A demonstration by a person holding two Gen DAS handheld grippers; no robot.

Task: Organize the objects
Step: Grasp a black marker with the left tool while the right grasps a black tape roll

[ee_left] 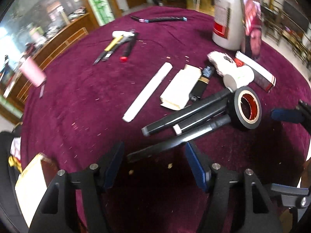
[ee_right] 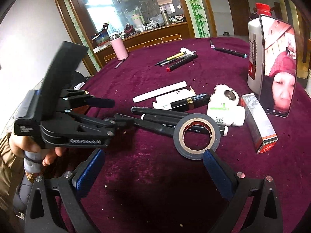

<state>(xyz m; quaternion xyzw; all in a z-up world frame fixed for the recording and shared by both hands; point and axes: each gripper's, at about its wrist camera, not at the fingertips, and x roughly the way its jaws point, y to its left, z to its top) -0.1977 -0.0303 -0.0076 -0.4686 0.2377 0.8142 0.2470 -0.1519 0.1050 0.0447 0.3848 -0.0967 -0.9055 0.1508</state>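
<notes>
A round table point(ee_right: 147, 174) under a deep maroon cloth filled the room, with a mirrored wooden cabinet point(ee_right: 136, 15) behind it. At the far left edge stood a pink tumbler point(ee_right: 119, 49); nearer, a hand point(ee_right: 31, 147) held the left gripper point(ee_left: 154, 156), its jaws spread wide and empty, the tip of a black marker point(ee_left: 169, 145) lying between the blue pads without being pinched. Further along, a loose bunch of pens point(ee_right: 176, 59) lay toward the back, then a long white stick point(ee_right: 159, 94), a small white carton point(ee_right: 171, 99) and a black lipstick tube point(ee_right: 191, 101). The other black markers point(ee_right: 161, 116) ran under a roll of dark tape point(ee_right: 197, 138). The right gripper point(ee_right: 153, 163) hovered just before that roll, jaws wide apart, gripping nothing. To the right sat a white pill bottle point(ee_right: 227, 114), a red-ended box point(ee_right: 260, 124), and a phone point(ee_right: 278, 66) propped against a white jug point(ee_right: 253, 54).
</notes>
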